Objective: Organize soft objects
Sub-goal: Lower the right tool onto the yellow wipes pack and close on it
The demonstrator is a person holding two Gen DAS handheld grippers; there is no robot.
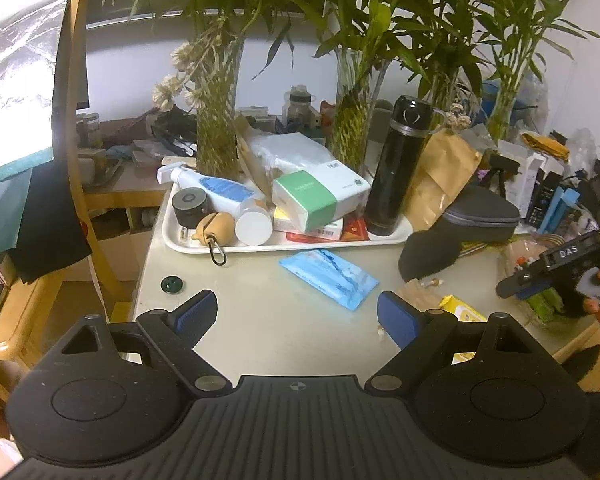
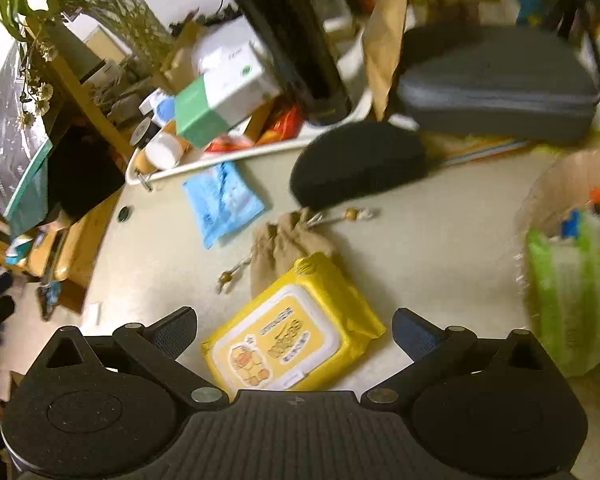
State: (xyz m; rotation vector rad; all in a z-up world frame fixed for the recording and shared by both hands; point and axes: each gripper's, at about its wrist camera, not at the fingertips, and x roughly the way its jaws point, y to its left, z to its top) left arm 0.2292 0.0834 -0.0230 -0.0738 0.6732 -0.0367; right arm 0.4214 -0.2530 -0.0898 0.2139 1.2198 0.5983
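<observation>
Wipes pack, yellow (image 2: 294, 338): soft plastic packet with a white flip lid and a cartoon duck print, lying flat and slanted on the table (image 2: 440, 248); in the right wrist view its near end sits between the two fingers.
Tissue pack, blue (image 1: 329, 279): thin, crinkled soft packet, flat on the table just in front of the tray, with bare surface on its near side.
Drawstring pouch (image 2: 288, 242): tan cloth, gathered at the neck, beaded cords trailing to either side; it touches the far edge of the yellow pack.
Black soft case (image 2: 358, 164): rounded, matte, lying beyond the pouch and in front of a larger grey zip case (image 2: 496, 84).
Left gripper (image 1: 296, 320): jaws spread wide, nothing between them, poised over bare tabletop short of the blue pack.
Right gripper (image 2: 294, 334): jaws wide apart, straddling the yellow pack; pads not pressing on it.
Tray (image 1: 228, 246): white, crowded with a box, bottles and a black flask (image 1: 396, 168); its front rim lies close behind the blue pack.
Open room: a clear stretch of table between the packs and the near edge.
Edges: table's left edge drops to a wooden chair (image 1: 74, 184); a clear bag with green contents (image 2: 572, 292) crowds the right side.
</observation>
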